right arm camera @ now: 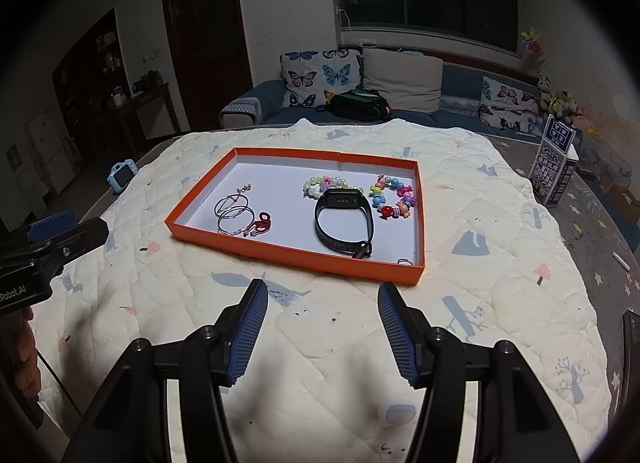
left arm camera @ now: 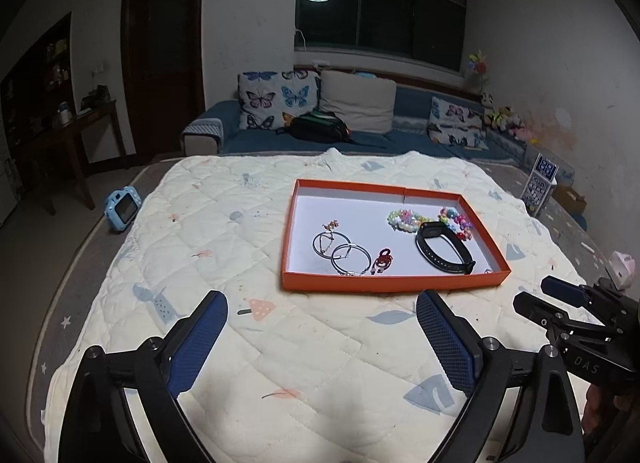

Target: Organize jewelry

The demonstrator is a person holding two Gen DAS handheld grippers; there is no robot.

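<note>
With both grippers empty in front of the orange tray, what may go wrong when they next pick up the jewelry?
1. The two silver hoops overlap, and the red charm lies against them, so lifting one may drag the others.
2. The black watch band touches the pastel bead bracelet; a grab could disturb both.
3. The shallow orange tray may slide on the soft quilt.

Dim indoor light from a round ceiling lamp reflected in the dark window [left arm camera: 382,19] at twelve o'clock. Soft shadows on the pale quilt [right arm camera: 320,363] near six o'clock. Heavy fisheye bending, black vignette at corners, mild grain throughout.
</note>
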